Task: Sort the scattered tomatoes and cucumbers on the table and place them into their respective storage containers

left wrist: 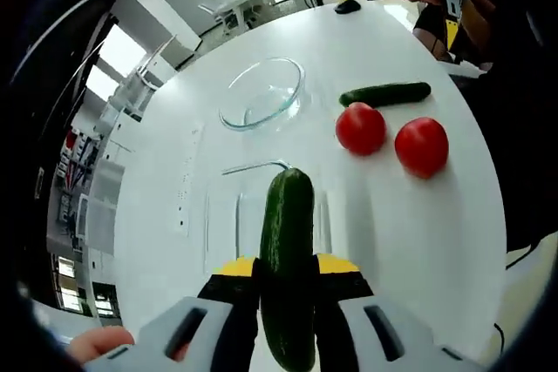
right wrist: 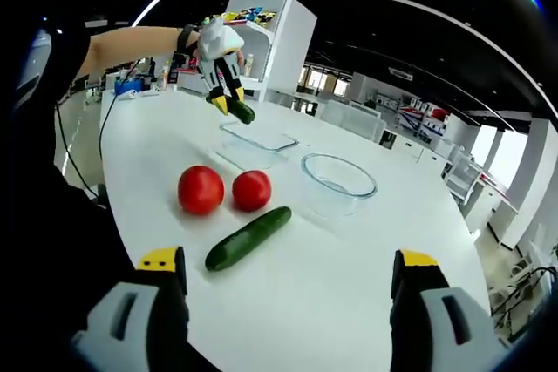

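Currently — left hand-held gripper (left wrist: pixel 288 302) clenched on a cucumber (left wrist: pixel 289 259), poised over the clear rectangular tray (right wrist: pixel 258 138); next, lowering and release. Right hand-held gripper (right wrist: pixel 288 294) released — empty.

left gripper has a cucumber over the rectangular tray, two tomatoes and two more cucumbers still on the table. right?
Not quite: one more cucumber lies on the table, not two, as the right gripper view shows. The rest holds: the left gripper grips a cucumber above the rectangular tray, and two tomatoes remain.
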Demonstrator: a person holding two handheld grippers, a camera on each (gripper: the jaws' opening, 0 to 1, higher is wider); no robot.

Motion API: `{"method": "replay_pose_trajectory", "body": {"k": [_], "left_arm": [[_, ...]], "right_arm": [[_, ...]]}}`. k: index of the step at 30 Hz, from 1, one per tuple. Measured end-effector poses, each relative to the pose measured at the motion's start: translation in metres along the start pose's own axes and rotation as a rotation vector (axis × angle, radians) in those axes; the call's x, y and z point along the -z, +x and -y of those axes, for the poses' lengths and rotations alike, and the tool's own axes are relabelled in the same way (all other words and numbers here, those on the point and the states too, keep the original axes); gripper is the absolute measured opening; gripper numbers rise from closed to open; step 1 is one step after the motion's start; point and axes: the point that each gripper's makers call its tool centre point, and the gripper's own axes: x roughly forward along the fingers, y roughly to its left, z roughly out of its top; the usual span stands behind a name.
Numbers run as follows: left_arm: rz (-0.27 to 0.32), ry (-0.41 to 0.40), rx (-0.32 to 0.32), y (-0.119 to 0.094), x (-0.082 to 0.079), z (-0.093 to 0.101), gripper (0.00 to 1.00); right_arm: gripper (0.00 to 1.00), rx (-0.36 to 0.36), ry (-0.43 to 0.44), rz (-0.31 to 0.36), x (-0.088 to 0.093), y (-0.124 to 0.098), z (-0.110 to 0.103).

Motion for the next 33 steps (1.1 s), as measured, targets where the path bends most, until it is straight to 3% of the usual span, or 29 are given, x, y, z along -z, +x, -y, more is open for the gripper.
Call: {"method": "replay_pose_trajectory", "body": {"k": [3, 6, 14, 22, 25, 33], "left_arm": [[0.012, 0.035, -0.023, 0.010, -0.003, -0.021, 0.23], [0.054, 0.012, -0.010, 0.026, -0.009, -0.029, 0.23], [0.038, 0.016, -0.017, 0.069, 0.009, -0.051, 0.23], [0.058, -0.039, 0.004, 0.096, 0.018, -0.056, 0.23], [0.017, -0.037, 0.020, 0.107, 0.029, -0.052, 0.23], [0.002, -0.037, 0.038, 0.122, 0.035, -0.042, 0.23]], "right_arm": [[0.95, 0.005, 0.003, 0.001, 0.000, -0.002, 0.001], [0.95, 0.012, 0.000, -0.006, 0.002, -0.003, 0.004], [0.95, 0.019, 0.008, -0.024, 0.006, -0.006, 0.007], [0.95, 0.035, 0.030, -0.044, 0.014, -0.001, 0.014], [0.95, 0.022, 0.027, -0.052, 0.015, 0.001, 0.010], [0.95, 0.027, 0.021, -0.060, 0.017, 0.002, 0.009]]}}
